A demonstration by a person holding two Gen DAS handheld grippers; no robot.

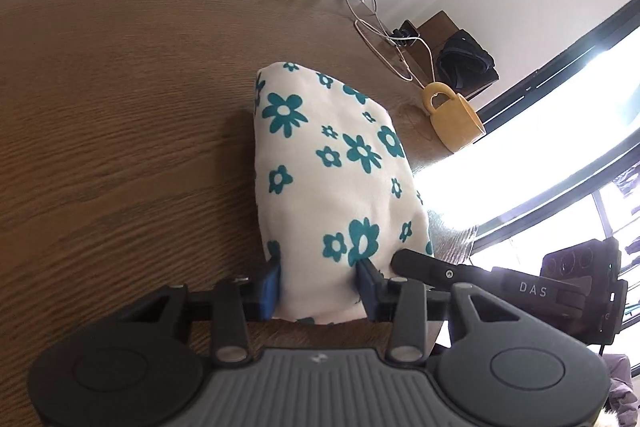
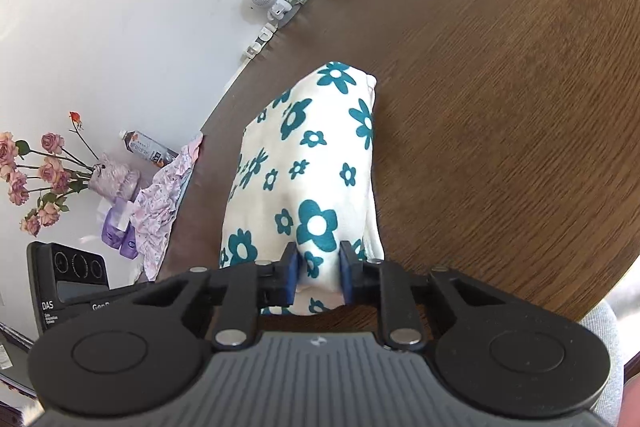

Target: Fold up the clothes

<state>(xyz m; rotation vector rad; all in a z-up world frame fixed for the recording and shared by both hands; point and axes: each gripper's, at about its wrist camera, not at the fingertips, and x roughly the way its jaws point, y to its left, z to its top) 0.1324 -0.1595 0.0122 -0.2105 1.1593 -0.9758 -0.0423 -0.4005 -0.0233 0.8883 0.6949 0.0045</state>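
Folded floral cloth point(image 1: 332, 167) on wooden table point(image 1: 120, 87); left gripper point(image 1: 320, 283) and right gripper point(image 2: 318, 275) each pinch its near edge; yellow mug point(image 1: 454, 119) beyond the cloth.

A yellow mug point(image 1: 454, 119) lies tipped ahead-right of the left gripper; pink roses point(image 2: 34, 171) stand far left of the right one.
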